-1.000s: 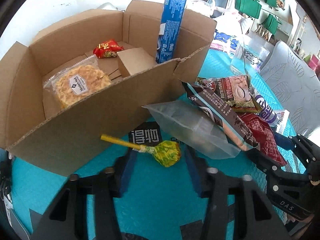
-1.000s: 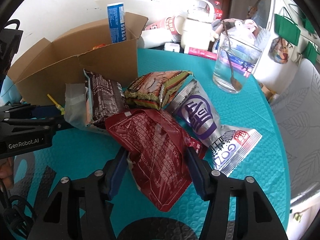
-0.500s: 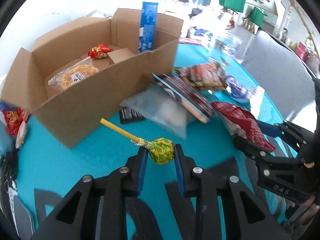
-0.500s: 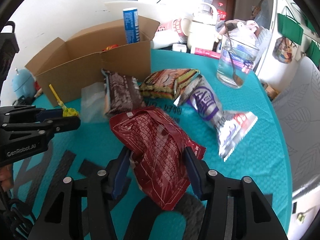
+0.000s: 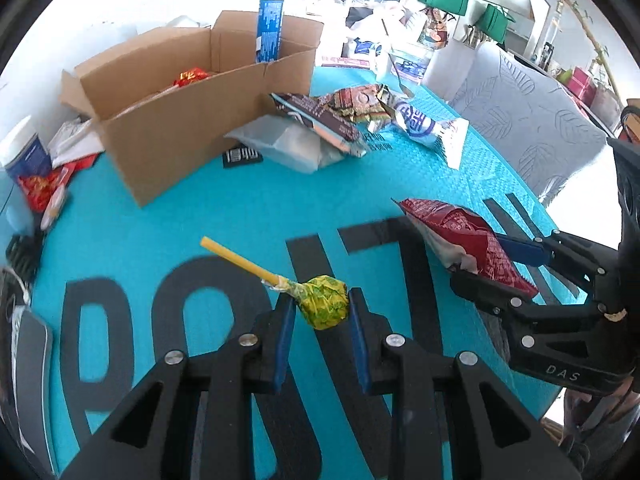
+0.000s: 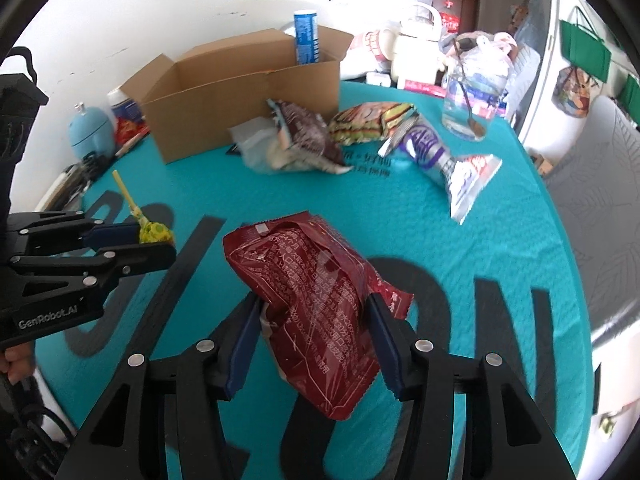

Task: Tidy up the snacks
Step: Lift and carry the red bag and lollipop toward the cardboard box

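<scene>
My left gripper (image 5: 320, 312) is shut on a yellow-green lollipop (image 5: 324, 306), its yellow stick pointing up-left, held above the teal table. It also shows in the right wrist view (image 6: 154, 234). My right gripper (image 6: 312, 320) is shut on a dark red snack bag (image 6: 312, 296), lifted off the table; the bag also shows in the left wrist view (image 5: 468, 248). The open cardboard box (image 5: 188, 120) stands at the back left and holds a blue tube (image 5: 268, 36) and a small red pack (image 5: 190, 77).
A brown snack pack (image 6: 308, 132), a clear bag (image 6: 260, 148), a striped pack (image 6: 372, 120) and a purple-white pack (image 6: 440, 160) lie beside the box. A glass with a spoon (image 6: 472, 100) stands at the back right. Clutter sits left of the box (image 5: 40, 176). The table edge (image 6: 576, 280) runs along the right.
Both grippers have pulled back from the box and the snack pile and risen, the left carrying the lollipop, the right carrying the red bag. The left jaws closed on the lollipop.
</scene>
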